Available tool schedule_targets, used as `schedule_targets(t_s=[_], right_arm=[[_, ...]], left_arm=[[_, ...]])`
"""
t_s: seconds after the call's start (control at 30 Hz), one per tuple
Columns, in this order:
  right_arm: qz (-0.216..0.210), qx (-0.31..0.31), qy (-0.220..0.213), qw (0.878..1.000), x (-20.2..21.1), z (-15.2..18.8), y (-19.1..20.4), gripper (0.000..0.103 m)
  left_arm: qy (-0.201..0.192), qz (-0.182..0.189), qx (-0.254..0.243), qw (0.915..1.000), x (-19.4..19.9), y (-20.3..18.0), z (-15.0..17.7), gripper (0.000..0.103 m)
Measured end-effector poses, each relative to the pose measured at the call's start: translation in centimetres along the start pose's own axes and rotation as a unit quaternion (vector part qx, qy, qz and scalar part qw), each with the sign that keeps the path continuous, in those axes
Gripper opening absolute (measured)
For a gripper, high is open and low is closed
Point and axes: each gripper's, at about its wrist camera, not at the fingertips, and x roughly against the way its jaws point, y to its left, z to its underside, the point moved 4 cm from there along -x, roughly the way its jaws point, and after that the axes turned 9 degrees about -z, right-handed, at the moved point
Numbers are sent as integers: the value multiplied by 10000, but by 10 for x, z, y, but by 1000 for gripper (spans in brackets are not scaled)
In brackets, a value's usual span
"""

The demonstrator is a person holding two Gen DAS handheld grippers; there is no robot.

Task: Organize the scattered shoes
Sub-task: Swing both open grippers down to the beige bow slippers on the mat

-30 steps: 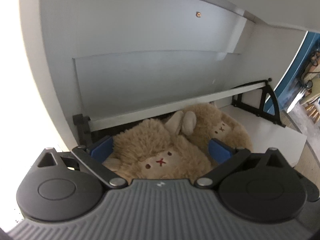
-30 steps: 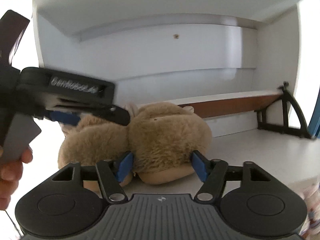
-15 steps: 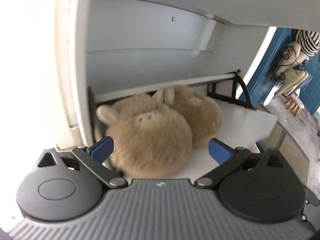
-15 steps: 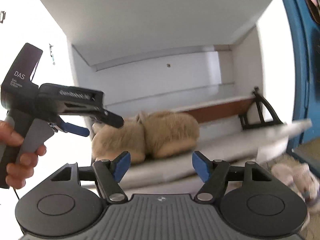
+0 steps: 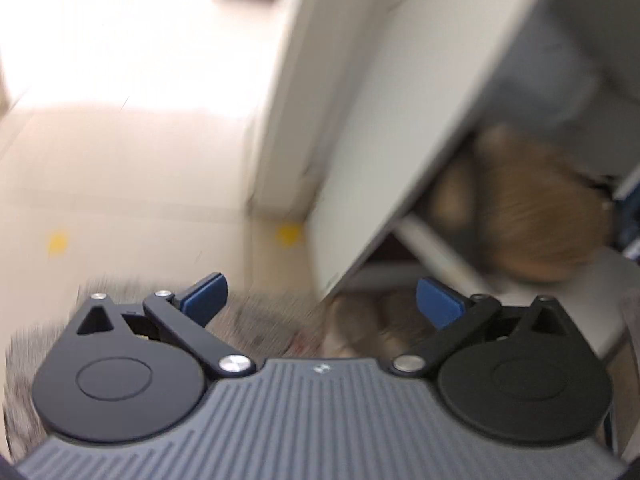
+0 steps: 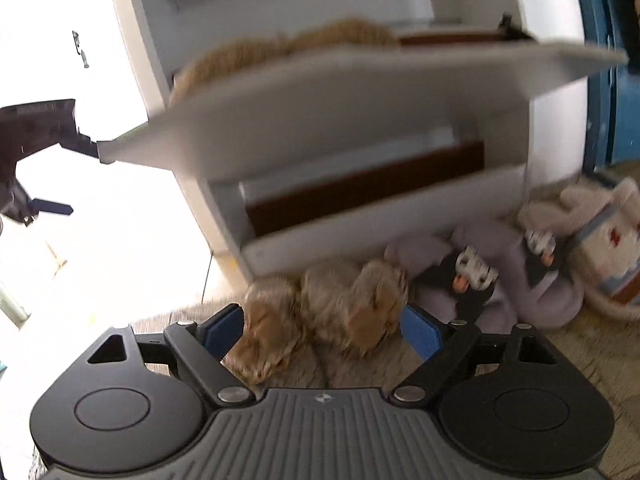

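Two tan plush slippers point(image 6: 280, 48) lie side by side on the upper shelf of the white shoe cabinet point(image 6: 340, 92); in the blurred left wrist view these tan slippers point(image 5: 532, 220) show at the right. On the rug below lies a pair of brown furry slippers point(image 6: 324, 312). My right gripper point(image 6: 322, 330) hangs over them with its jaws opening, the fur between the blue pads but not pinched. My left gripper point(image 5: 322, 300) is open and holds nothing, with a brown furry slipper point(image 5: 360, 324) low ahead of it. The left gripper point(image 6: 40, 132) also shows at the left edge of the right wrist view.
Purple penguin slippers point(image 6: 480, 276) and a pale plush slipper with a red cross point(image 6: 600, 248) lie on the rug point(image 6: 580, 344) at the right. The lower shelf point(image 6: 360, 192) stands in front of them. A blue door point(image 6: 612, 100) borders the cabinet. Pale floor tiles point(image 5: 120, 160) spread to the left.
Both grippers have pulled back out of the upper shelf and dropped toward the floor, leaving the tan slippers on the shelf. The floor slippers have come into view.
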Motion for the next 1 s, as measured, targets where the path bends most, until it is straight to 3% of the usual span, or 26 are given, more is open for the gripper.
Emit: schedule_targets(t_s=[0.13, 0.2, 0.33, 0.57, 0.7, 1.0], right_arm=[[57, 225, 230, 9995, -13, 15, 9, 87], [54, 325, 265, 9991, -19, 17, 12, 87], [35, 594, 350, 9976, -44, 18, 18, 88], [105, 772, 350, 9963, -98, -3, 20, 90], [25, 982, 396, 9944, -117, -13, 21, 94], [43, 706, 315, 9970, -89, 5, 4, 96]], left_arm=[[815, -194, 537, 9950, -61, 10, 16, 103], [1012, -179, 583, 9930, -81, 5, 21, 103], [1071, -102, 310, 9937, -106, -20, 27, 103], [851, -373, -171, 9955, -114, -30, 42, 103], [873, -177, -510, 9947, -121, -48, 45, 103], [1184, 114, -628, 9909, -148, -82, 58, 103]])
